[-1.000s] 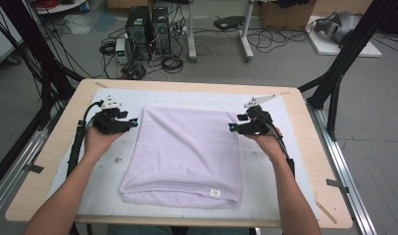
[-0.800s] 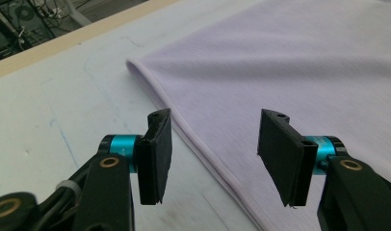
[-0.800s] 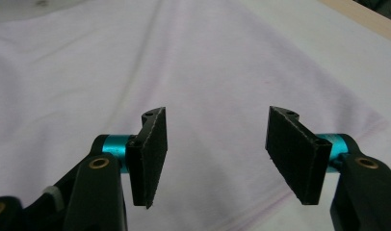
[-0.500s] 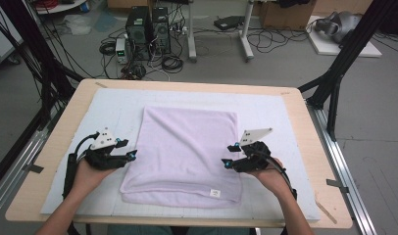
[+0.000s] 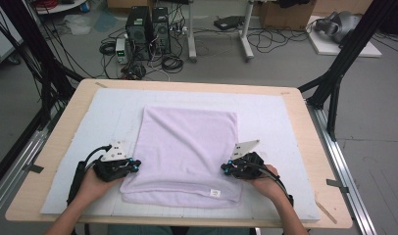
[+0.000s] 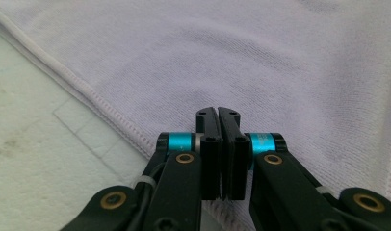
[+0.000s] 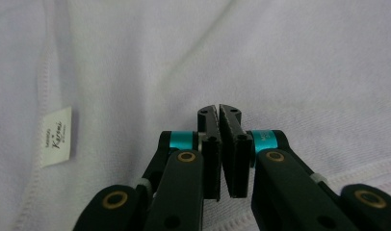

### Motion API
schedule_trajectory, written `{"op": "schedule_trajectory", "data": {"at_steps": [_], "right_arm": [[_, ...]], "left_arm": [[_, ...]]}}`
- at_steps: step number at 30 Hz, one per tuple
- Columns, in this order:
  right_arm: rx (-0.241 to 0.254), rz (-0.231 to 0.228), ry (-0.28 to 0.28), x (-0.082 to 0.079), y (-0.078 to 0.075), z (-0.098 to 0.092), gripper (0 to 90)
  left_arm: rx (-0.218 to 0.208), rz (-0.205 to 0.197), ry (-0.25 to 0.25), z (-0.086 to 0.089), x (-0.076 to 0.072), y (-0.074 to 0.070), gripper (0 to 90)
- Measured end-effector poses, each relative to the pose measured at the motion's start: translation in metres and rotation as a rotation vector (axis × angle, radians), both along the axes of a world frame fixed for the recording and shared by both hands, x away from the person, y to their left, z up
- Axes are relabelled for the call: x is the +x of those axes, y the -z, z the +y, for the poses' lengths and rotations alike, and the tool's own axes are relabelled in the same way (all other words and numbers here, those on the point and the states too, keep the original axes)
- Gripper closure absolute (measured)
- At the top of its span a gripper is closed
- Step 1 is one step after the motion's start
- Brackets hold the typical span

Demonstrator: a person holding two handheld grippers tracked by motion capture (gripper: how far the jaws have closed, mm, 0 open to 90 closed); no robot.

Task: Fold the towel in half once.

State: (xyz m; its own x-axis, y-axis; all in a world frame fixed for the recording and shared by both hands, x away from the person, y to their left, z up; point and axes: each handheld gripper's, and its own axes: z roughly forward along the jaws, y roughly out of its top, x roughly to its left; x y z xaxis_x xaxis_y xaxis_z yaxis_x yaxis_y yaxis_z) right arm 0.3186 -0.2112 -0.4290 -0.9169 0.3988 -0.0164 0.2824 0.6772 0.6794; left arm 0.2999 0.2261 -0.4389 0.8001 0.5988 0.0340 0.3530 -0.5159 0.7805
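Left gripper (image 5: pixel 133 166) – jaws together. They have just been closing, and in the left gripper view (image 6: pixel 217 111) I see no cloth between the pads. It sits at the left side hem of the towel (image 5: pixel 187 142), near the towel's near end, tips pointing inward across the cloth.

Right gripper (image 5: pixel 226 169) – jaws together, likewise just closed. In the right gripper view (image 7: pixel 218 109) the tips meet over the fabric with nothing caught between them. It sits at the right side hem, level with its partner, tips pointing inward toward it.

Towel – pale lilac terry, lying flat on the white mat (image 5: pixel 104 112) that covers the wooden table (image 5: pixel 305 122). It is centred between my two hands. The long axis appears to run from the near edge toward the far edge, and the near end looks doubled over into a soft fold.

Hem (image 6: pixel 87 94) – stitched border that runs slantwise past the left jaws and passes beneath them.

Label (image 5: pixel 215 193) – small white tag on the near right corner, just beside the right gripper and legible in its view (image 7: pixel 56 135).

Relation of note – the cloth lies inward of each gripper, so the two flank it across its short axis. Neither hand is nearer than the other. Any lift or fold would, I judge, need both jaws reopened and set onto the side hems first.
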Motion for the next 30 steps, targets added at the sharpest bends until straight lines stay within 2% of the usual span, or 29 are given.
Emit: {"op": "schedule_trajectory", "data": {"at_steps": [5,8,11,13,15,16,17,18,23,27,30], "right_arm": [[0.036,-0.036,0.051,0.003,-0.013,-0.008,87.4],[0.013,-0.059,0.079,0.010,-0.015,-0.008,87.4],[0.022,-0.046,0.116,0.020,-0.010,-0.009,87.3],[-0.013,-0.037,0.134,0.027,-0.002,-0.008,86.9],[-0.031,-0.010,0.142,0.032,0.006,-0.006,85.5],[-0.010,-0.006,0.148,0.034,0.006,-0.007,82.4],[-0.011,-0.019,0.149,0.033,0.005,-0.008,80.4],[-0.004,-0.028,0.153,0.032,0.003,-0.008,76.9],[0.071,-0.066,0.137,0.018,-0.015,-0.013,72.7],[0.102,-0.081,0.065,-0.004,-0.029,-0.009,67.9],[0.135,-0.067,0.017,-0.019,-0.032,-0.007,64.3]], "left_arm": [[-0.047,-0.042,-0.036,0.003,0.004,-0.011,87.7],[-0.046,-0.050,-0.069,0.000,0.010,-0.010,87.8],[-0.017,-0.027,-0.094,-0.001,0.018,-0.003,87.3],[0.007,-0.016,-0.108,-0.003,0.022,0.002,85.6],[0.011,-0.023,-0.126,-0.003,0.023,0.003,79.3],[0.003,-0.019,-0.133,-0.002,0.023,0.002,75.5],[-0.004,-0.017,-0.139,-0.001,0.022,0.001,72.4],[-0.006,-0.020,-0.138,0.001,0.021,-0.001,69.6],[-0.048,-0.079,-0.131,0.009,0.006,-0.020,63.6],[-0.071,-0.110,-0.101,0.012,-0.009,-0.032,61.5],[-0.127,-0.109,-0.066,0.015,-0.020,-0.037,60.1]]}}
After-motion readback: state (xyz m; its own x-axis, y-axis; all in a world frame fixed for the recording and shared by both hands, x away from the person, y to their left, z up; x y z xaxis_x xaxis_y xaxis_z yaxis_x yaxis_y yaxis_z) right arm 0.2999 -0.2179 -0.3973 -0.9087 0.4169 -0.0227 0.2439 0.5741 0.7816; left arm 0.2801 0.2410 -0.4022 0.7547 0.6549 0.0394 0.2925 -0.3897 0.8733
